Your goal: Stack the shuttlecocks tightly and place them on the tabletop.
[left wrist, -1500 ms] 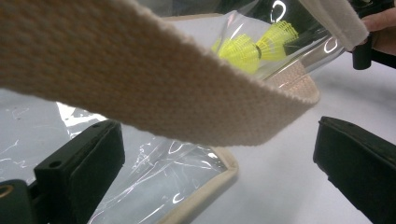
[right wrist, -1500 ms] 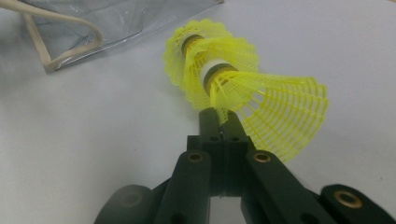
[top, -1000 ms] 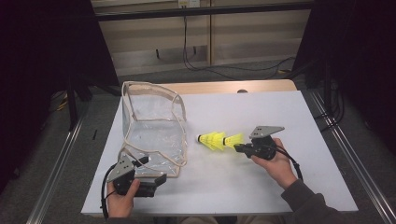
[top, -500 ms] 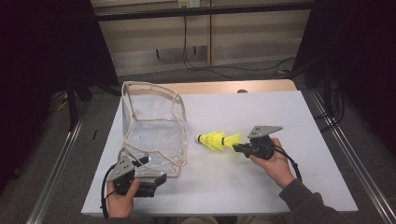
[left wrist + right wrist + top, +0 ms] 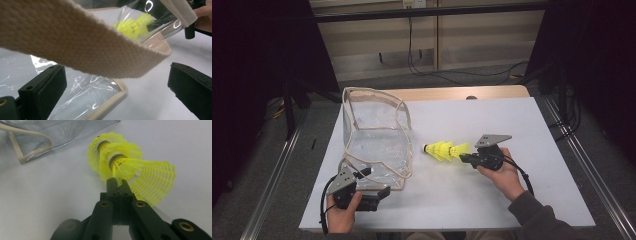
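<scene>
White tabletop [image 5: 512,200], dark room behind. Clear plastic bag [image 5: 377,142] with woven cream straps [image 5: 82,47] near left edge, standing open. Close-up from right gripper [image 5: 119,185]: jaws clenched on netted skirt of stacked yellow shuttlecocks [image 5: 125,165], mesh plastic, cork tips toward bag, mid-table. Left gripper [image 5: 117,92] by front-left corner, jaws wide apart, strap looping above them, grasping nothing.

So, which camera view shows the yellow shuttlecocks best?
The right gripper view: the stacked yellow shuttlecocks are close and sharp, pinched by the right claw. The high view shows them small on the table; the left gripper view shows them blurred through the clear bag.
</scene>
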`<state>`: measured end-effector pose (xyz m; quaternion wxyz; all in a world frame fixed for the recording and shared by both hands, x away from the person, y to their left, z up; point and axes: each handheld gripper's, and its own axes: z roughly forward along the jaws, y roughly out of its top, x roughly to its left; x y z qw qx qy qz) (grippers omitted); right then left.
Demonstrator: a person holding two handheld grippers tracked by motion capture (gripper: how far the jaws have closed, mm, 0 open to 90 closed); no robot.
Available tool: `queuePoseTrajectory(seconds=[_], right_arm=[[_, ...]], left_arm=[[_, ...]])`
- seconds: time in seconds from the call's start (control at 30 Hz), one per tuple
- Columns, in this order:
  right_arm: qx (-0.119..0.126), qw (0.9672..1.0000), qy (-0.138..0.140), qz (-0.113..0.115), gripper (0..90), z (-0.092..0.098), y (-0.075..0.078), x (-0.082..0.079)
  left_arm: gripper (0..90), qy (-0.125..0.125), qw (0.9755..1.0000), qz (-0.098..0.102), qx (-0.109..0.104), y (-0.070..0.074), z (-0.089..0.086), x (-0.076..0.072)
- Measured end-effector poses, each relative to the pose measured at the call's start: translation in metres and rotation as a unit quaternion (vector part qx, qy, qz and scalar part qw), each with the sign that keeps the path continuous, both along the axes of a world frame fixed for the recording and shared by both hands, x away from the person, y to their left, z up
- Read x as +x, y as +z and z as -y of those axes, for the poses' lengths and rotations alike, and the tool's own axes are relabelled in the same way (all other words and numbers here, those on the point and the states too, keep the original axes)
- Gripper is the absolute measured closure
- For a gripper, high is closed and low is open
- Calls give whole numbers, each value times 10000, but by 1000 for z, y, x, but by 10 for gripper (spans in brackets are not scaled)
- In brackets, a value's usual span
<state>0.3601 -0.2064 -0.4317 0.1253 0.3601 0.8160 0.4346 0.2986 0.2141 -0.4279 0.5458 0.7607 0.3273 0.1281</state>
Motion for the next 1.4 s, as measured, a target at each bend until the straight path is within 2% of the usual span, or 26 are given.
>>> queuePoseTrajectory(seconds=[1.1,1.4], right_arm=[[-30,10000,-5,-35,898,-14,-4,1],[98,9999,-71,-33,898,-20,-5,1]], left_arm=[[20,1,10000,-2,1,0,0,0],[20,0,10000,1,1,0,0,0]])
